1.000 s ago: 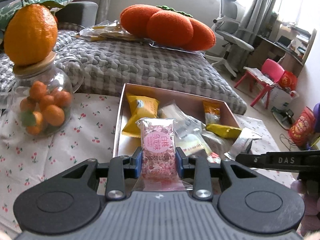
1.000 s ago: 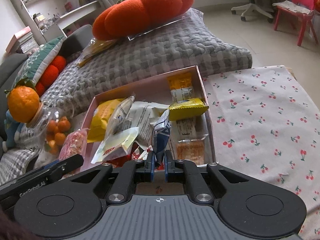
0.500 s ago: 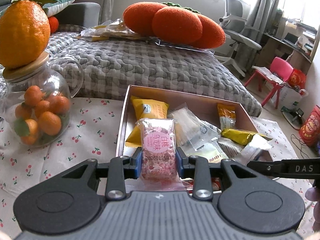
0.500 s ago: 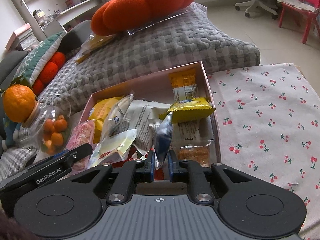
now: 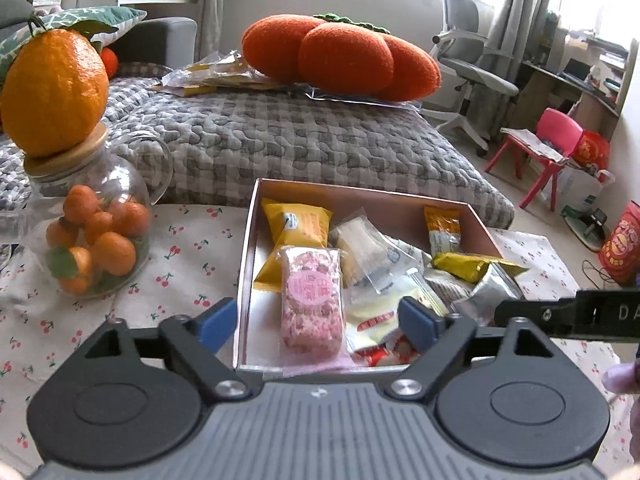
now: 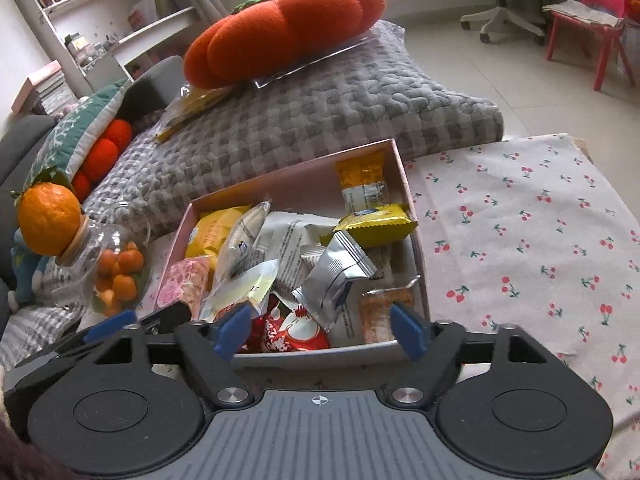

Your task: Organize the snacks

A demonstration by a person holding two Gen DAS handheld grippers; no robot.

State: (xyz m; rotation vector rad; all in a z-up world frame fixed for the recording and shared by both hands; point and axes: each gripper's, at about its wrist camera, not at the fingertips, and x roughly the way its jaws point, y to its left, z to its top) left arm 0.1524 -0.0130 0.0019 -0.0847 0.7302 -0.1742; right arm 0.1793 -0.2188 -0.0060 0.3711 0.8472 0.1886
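Lying in the box (image 5: pixel 250 240) near its left wall, the pink snack packet (image 5: pixel 312 304) sits free — left gripper (image 5: pixel 316 322) and right gripper (image 6: pixel 322 332) jaws have just been opening, now spread wide, holding nothing.

A shallow pink box (image 5: pixel 256 240) sits on the cherry-print cloth, heaped with wrapped snacks — yellow packets, clear sachets, a red-and-white one at the near edge. The pink speckled bar (image 5: pixel 312 304) lies flat along the box's left side; a crumpled silver pouch (image 6: pixel 336 276) rests tilted on the pile.
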